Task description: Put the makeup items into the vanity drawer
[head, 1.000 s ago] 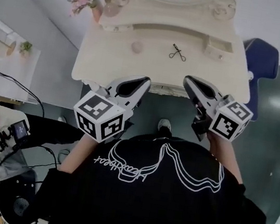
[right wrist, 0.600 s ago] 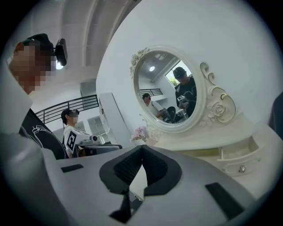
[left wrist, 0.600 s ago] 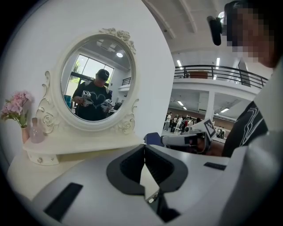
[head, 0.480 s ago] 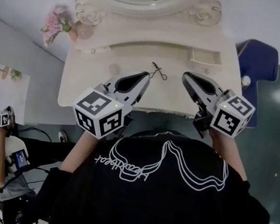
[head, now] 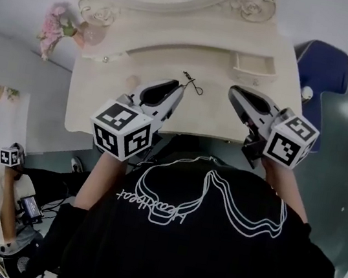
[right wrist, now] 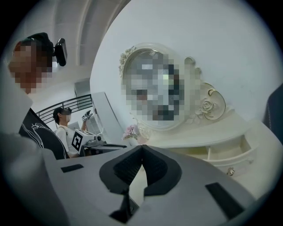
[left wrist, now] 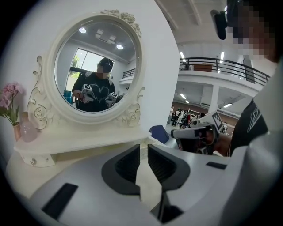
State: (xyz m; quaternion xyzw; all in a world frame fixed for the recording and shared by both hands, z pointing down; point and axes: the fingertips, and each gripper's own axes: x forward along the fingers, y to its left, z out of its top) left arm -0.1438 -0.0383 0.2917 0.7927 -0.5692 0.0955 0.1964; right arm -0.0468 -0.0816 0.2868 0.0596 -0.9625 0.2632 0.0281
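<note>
Eyelash curler lay at upper centre on the tabletop, just beyond the left claw, which was empty and had just been opening to a narrow gap, while the right claw sat closed, empty.

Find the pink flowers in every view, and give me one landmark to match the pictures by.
Head view: pink flowers at upper left, on the vanity's left end.
Left gripper view: far left edge, left of the mirror.
Right gripper view: small, near the centre, below the mirror's left side.
Shared landmark: the oval mirror with carved roses on its frame.
</note>
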